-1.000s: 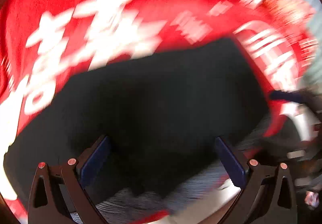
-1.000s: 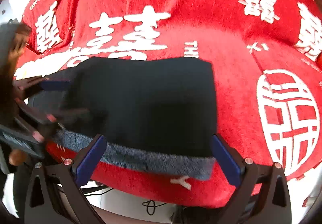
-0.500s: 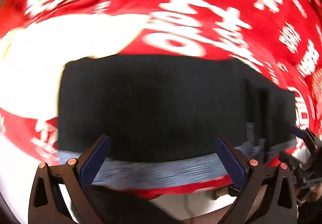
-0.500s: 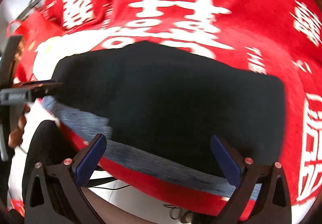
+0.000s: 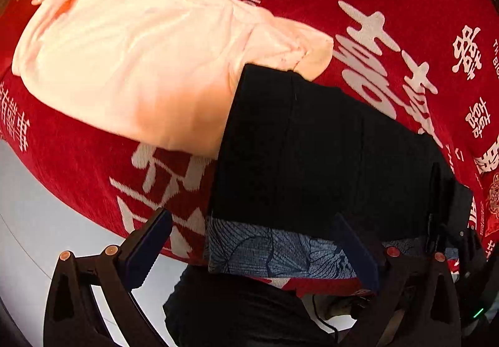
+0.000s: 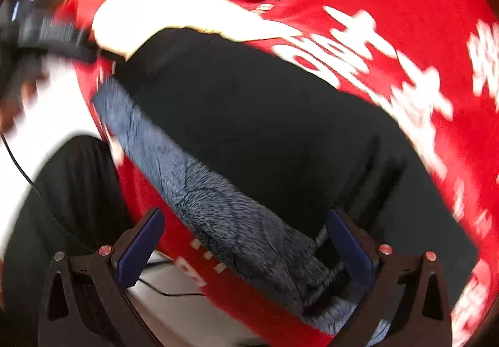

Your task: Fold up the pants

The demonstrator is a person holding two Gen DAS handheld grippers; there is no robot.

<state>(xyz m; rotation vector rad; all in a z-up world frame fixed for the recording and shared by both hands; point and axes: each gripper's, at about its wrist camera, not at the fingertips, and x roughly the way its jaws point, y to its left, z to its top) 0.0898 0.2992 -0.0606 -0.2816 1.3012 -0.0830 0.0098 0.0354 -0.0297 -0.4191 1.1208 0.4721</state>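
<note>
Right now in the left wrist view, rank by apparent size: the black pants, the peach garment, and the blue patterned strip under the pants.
1. Black pants and peach garment: both cover similar areas, and fisheye distortion makes ranking them unsure.
2. Blue patterned strip: clearly smallest, a narrow band along the pants' near edge.

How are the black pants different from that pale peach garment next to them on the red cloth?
The black pants are dark and folded into a flat rectangle; the pale peach garment is light, rumpled and puffier. The pants reach the near edge; the peach garment sits further back. Both lie on the red cloth.
</note>
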